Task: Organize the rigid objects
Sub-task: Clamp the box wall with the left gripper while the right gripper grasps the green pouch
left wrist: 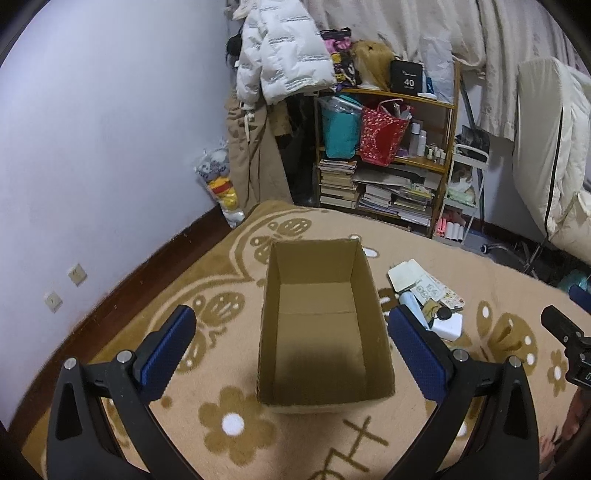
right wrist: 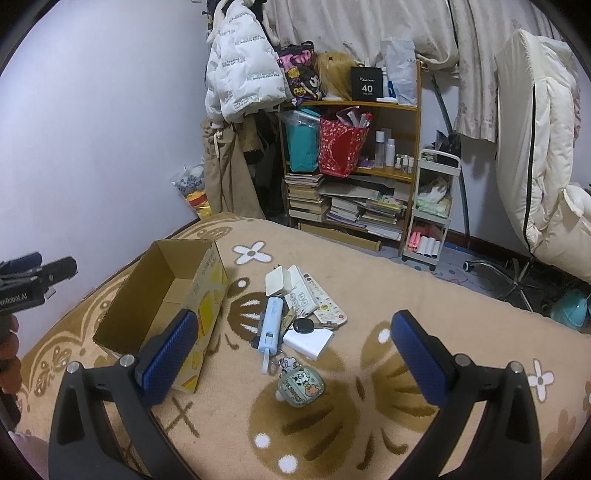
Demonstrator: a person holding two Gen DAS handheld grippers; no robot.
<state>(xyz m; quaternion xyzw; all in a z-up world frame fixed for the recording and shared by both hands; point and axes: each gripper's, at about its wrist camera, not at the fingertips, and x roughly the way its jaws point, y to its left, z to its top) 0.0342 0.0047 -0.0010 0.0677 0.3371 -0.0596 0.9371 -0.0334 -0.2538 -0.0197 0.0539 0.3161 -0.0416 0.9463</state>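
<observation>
Blanket bore empty box, clutter pile beside. Left gripper, right gripper held wide, nothing gripped.

A pale lilac wall is meeting a dark wooden skirting board. A bamboo bookshelf is holding stacked books (untidily piled), beside pale patterned curtains hanging above a white rolling cart.

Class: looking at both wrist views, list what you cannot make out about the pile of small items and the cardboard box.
- Left wrist view: the left tool's finger covers part of the pile.
- Right wrist view: the cardboard box wall hides part of its floor.
- Right wrist view: print on the flat card is too small.
</observation>
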